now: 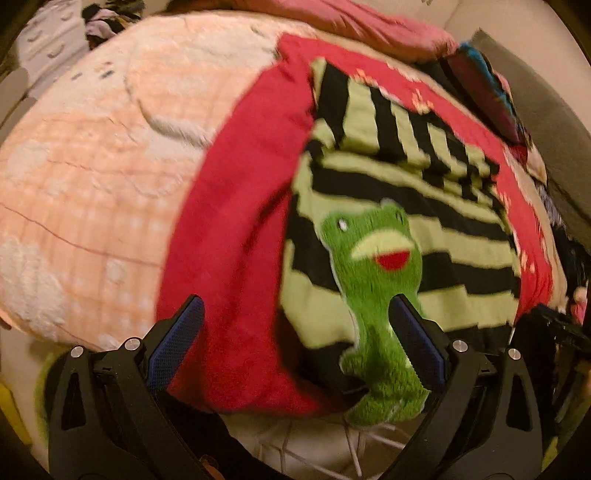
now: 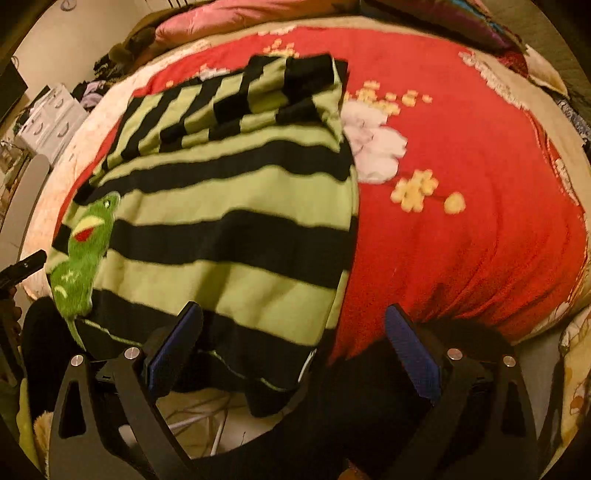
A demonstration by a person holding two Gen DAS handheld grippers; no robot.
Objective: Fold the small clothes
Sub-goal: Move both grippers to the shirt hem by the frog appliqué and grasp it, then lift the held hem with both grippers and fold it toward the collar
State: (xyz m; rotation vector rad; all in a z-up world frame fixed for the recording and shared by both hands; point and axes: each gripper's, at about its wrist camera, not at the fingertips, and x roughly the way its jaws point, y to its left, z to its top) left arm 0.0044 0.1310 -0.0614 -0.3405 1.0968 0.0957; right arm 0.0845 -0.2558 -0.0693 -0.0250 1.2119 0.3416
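Observation:
A small green-and-black striped sweater (image 2: 229,206) with a plush green frog (image 2: 85,254) on its left side lies on a red flowered blanket (image 2: 461,229); its sleeves are folded across the top. In the left wrist view the sweater (image 1: 424,206) and frog (image 1: 376,280) lie to the right. My left gripper (image 1: 295,306) is open and empty at the near left edge, its right finger over the frog. My right gripper (image 2: 293,314) is open and empty over the sweater's near right hem, which hangs off the bed edge.
A peach checked blanket (image 1: 92,177) covers the bed to the left. Pink pillows (image 2: 229,18) lie at the far end. White drawers (image 2: 48,122) stand at the far left. Dark clothes (image 1: 491,96) lie at the far right. White cords (image 2: 199,421) lie on the floor below.

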